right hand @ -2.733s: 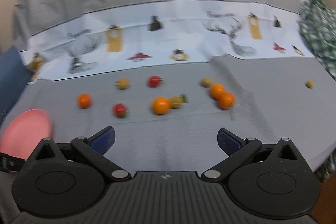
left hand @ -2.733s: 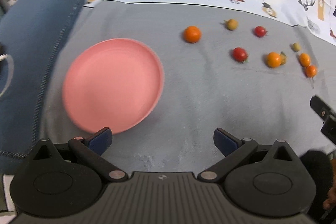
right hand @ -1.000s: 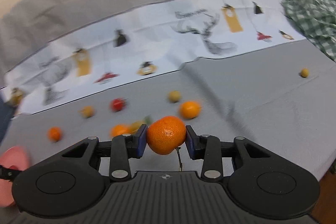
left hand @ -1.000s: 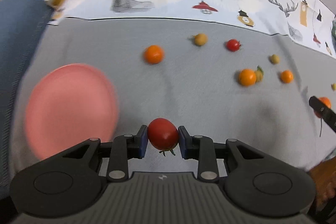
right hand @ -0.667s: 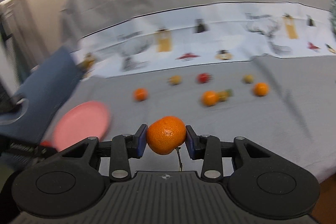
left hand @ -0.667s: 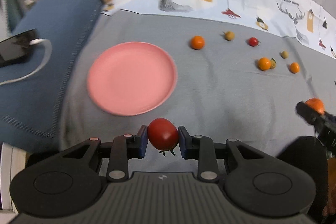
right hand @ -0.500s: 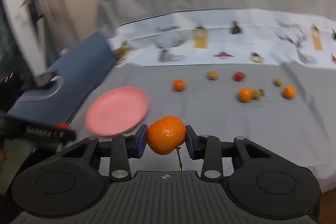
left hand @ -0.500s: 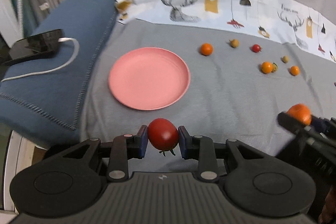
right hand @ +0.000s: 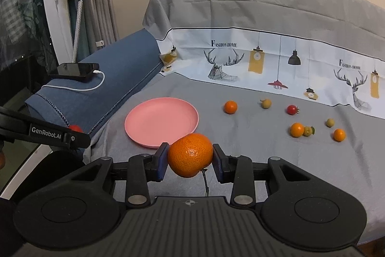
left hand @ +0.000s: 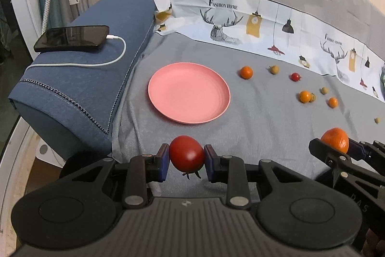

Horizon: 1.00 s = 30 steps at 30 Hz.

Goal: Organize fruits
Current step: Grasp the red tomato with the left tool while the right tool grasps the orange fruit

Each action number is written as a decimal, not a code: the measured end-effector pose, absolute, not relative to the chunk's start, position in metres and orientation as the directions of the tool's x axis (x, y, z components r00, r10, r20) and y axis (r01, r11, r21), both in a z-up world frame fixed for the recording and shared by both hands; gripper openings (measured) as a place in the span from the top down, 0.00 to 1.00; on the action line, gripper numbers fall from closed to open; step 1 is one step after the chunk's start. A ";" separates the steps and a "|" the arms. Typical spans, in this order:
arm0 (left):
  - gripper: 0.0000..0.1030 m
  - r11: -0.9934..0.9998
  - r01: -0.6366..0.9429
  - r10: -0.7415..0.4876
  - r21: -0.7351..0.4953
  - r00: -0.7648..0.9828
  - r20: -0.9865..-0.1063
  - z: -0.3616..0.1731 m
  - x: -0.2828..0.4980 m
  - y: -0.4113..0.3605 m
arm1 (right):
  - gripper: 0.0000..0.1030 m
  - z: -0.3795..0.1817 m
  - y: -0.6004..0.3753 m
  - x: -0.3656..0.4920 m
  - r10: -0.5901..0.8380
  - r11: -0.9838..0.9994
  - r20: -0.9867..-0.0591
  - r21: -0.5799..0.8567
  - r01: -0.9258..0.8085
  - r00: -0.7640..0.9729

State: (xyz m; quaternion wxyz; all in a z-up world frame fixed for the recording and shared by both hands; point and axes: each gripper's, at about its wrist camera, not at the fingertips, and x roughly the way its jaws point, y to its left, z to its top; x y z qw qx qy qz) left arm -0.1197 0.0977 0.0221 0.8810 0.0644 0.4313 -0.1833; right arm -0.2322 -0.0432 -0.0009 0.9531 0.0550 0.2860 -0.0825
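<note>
Left tongs, left wrist view: left tongs (left hand: 187,163) are clamped on a smooth round red tomato (left hand: 187,153), blue pads pressing both its sides, green stalk hanging below.
Plate, left wrist view: flat round pink plate (left hand: 166,78) lies bare on the grey cloth-covered surface (left hand: 259,122), ahead of the tomato and apart from it.
Right tongs, left wrist view: at the right edge, right tongs (left hand: 336,148) grip a dimpled round orange mandarin (left hand: 335,139).
Loose fruit, left wrist view: small orange, yellowish and red fruits are scattered to the right of the plate, well apart from it.
Right tongs, right wrist view: right tongs (right hand: 190,161) are closed on the mandarin (right hand: 190,154), both pads touching it, a thin stem trailing beneath.
Plate, right wrist view: the plate (right hand: 149,119) shows just beyond the mandarin, empty.
Left tongs, right wrist view: a black finger of the left tongs (right hand: 74,134) reaches in from the left with a sliver of the tomato (right hand: 75,128) showing.
Step in hand: probably carrying both fruits to the plate.
Doing it well: lower each fruit close over the plate's middle before parting the pads, one side each, since round fruit may roll off the shallow rim; keep the squeeze on the soft tomato light.
</note>
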 end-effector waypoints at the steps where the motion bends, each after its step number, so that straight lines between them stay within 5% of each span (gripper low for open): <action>1: 0.67 0.925 0.378 -0.270 -0.047 0.561 -0.782 0.022 -0.119 0.099 | 0.62 -0.001 -0.042 -0.229 -0.128 0.981 -0.556 0.053 0.189 0.821; 30: 0.67 0.950 0.305 -0.241 -0.073 0.561 -0.792 0.001 -0.046 0.103 | 0.62 -0.022 -0.039 -0.157 -0.146 0.985 -0.633 -0.025 0.169 0.760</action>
